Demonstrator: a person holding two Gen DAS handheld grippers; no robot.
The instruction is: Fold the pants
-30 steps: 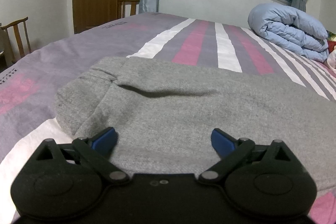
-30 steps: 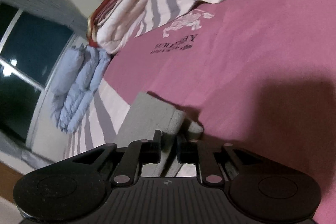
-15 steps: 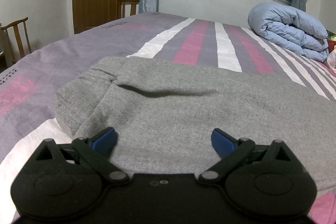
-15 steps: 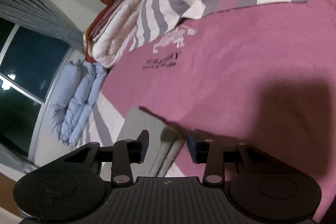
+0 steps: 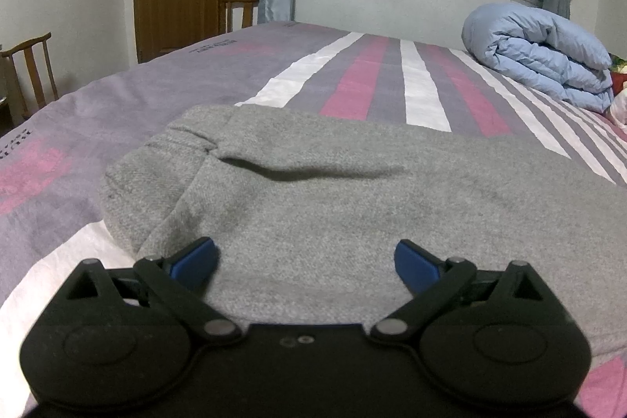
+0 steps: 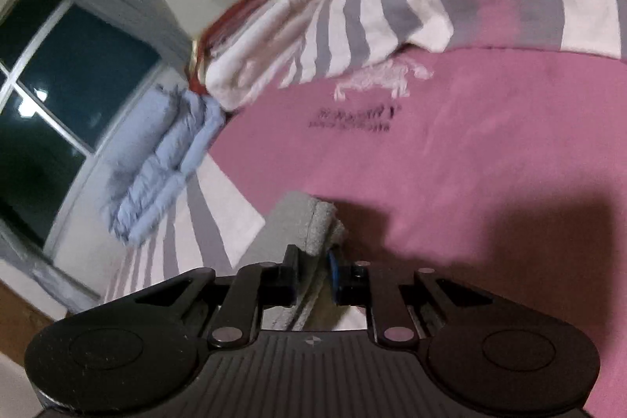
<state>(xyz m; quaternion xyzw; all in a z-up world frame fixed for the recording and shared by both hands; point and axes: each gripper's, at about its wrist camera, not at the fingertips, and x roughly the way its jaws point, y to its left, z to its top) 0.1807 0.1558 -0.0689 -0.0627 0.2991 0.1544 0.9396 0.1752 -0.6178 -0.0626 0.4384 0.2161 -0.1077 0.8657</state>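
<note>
The grey pants [image 5: 352, 190] are seen spread across the lower half of the left wrist view, on the striped bedcover [image 5: 376, 81]. The left gripper [image 5: 305, 261] is held wide open above them, nothing between its blue pads. Only in the right wrist view is a layered end of the pants [image 6: 309, 226] shown, pinched at lower centre by the right gripper [image 6: 313, 271], fingers nearly together. A folded blue duvet [image 5: 540, 61] is seen at upper right.
</note>
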